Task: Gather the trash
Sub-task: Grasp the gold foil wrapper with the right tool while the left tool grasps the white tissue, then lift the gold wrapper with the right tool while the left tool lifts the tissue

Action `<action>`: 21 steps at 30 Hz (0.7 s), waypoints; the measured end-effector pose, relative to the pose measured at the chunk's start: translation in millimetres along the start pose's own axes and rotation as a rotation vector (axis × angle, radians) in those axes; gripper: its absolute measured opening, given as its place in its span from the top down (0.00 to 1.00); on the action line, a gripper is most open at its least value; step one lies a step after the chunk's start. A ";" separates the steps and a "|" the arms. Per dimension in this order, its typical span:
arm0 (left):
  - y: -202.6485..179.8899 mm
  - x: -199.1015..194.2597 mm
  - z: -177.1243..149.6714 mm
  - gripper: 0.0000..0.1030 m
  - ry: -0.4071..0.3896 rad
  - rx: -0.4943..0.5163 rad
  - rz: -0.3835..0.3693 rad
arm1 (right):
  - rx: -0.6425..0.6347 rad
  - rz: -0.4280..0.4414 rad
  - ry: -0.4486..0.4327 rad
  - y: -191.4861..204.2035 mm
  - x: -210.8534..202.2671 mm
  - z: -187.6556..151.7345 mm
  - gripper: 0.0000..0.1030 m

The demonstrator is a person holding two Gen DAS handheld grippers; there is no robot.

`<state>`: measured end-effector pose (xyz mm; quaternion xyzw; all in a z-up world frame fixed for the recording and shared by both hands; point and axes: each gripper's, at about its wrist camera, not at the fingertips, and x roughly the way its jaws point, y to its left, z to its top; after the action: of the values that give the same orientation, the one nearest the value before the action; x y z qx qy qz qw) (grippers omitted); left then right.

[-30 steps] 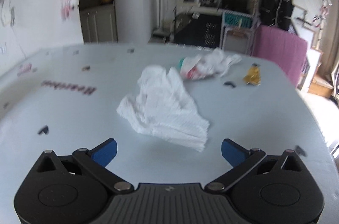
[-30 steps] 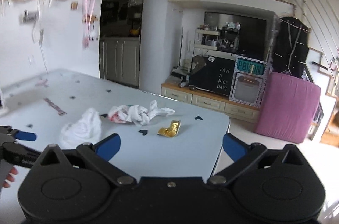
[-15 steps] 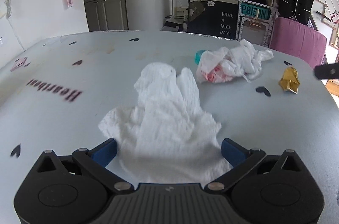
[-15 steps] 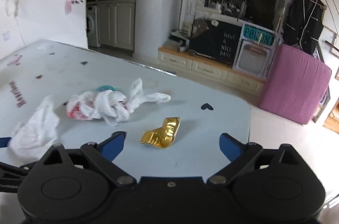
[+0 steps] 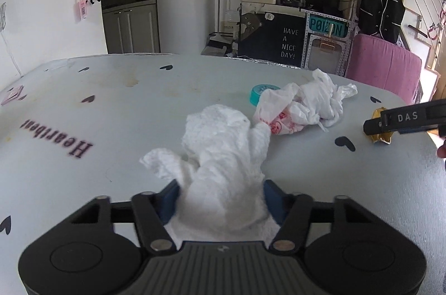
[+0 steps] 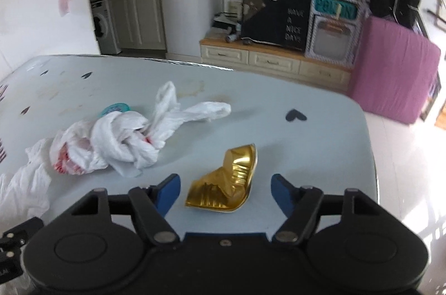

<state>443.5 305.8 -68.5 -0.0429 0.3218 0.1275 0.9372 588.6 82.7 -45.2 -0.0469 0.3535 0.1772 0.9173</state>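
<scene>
We see our left claw (image 5: 221, 198) closing round the white paper towel (image 5: 223, 155) on the pale counter (image 5: 125, 111), blue pads pressing its bunched sides. Our right claw (image 6: 224, 190) has been closing too, yet stands released, the gold wrapper (image 6: 227, 183) lying between its pads untouched. Just beyond the towel lies a crumpled plastic bag (image 5: 301, 108), a teal lid (image 5: 260, 92) touching its far side.

I see the pale blue worktop (image 5: 117, 111), printed with black hearts. At 12 o'clock beyond it stands a black letter board (image 5: 280, 44) on a cream drawer unit (image 6: 274, 63). At 2 o'clock sits a pink block (image 6: 395, 72). At 10 o'clock: white wall (image 5: 39, 24), kitchen cabinets (image 5: 131, 28). Daylight floods the floor (image 6: 404, 155) at 3 o'clock.
</scene>
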 end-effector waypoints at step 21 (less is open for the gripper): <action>-16.7 -37.0 -3.9 0.87 -0.004 -0.031 -0.120 | 0.081 0.121 -0.071 -5.9 -58.7 -31.2 0.53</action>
<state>417.5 281.2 -48.9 -0.0763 0.3149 0.0762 0.9430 530.7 53.5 -29.6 0.0178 0.3296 0.2194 0.9181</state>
